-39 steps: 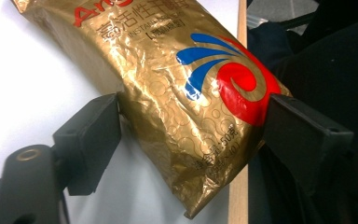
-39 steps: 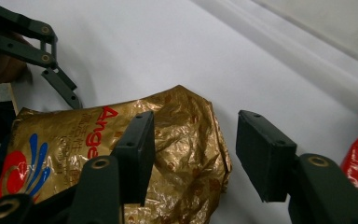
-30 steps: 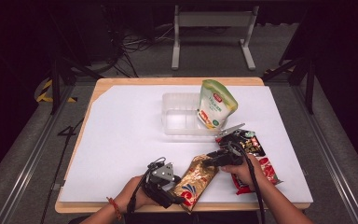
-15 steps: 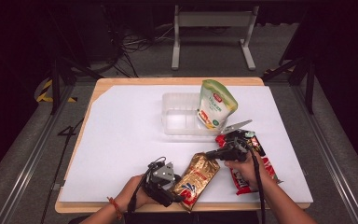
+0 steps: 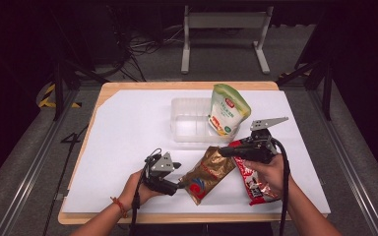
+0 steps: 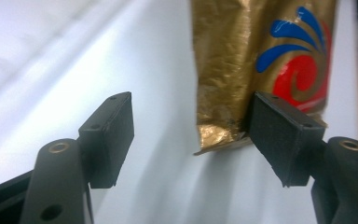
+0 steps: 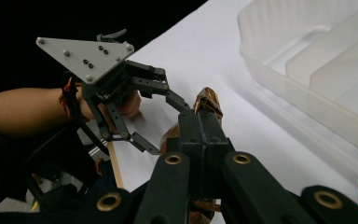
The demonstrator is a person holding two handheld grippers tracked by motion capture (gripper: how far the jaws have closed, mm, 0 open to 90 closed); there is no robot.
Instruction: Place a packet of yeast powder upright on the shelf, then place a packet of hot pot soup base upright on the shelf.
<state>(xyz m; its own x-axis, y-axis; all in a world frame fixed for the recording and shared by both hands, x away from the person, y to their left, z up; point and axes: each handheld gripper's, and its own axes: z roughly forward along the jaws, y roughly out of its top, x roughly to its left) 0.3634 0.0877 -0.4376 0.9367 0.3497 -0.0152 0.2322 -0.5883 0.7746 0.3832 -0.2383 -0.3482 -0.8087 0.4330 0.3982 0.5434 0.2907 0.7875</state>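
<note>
The right gripper (image 5: pixel 225 151) pinches the top edge of the gold pouch (image 5: pixel 207 173), whose lower end sits between the left gripper's (image 6: pixel 191 130) parted, just-narrowing jaws, over the white table (image 5: pixel 128 128) in a dark room.

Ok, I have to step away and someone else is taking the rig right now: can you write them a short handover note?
Right gripper: jaws shut on the top edge of the gold pouch, that end lifted off the white table sheet.
Left gripper: jaws open and have just been closing a little, straddling the pouch's bottom corner; one pad touches the foil, no grip yet.
Clear tray sits mid-table with the green pouch leaning on it; red packet lies under the right hand.
Done: gold pouch picked up at one end. Left: probably secure the other end and place it.
</note>
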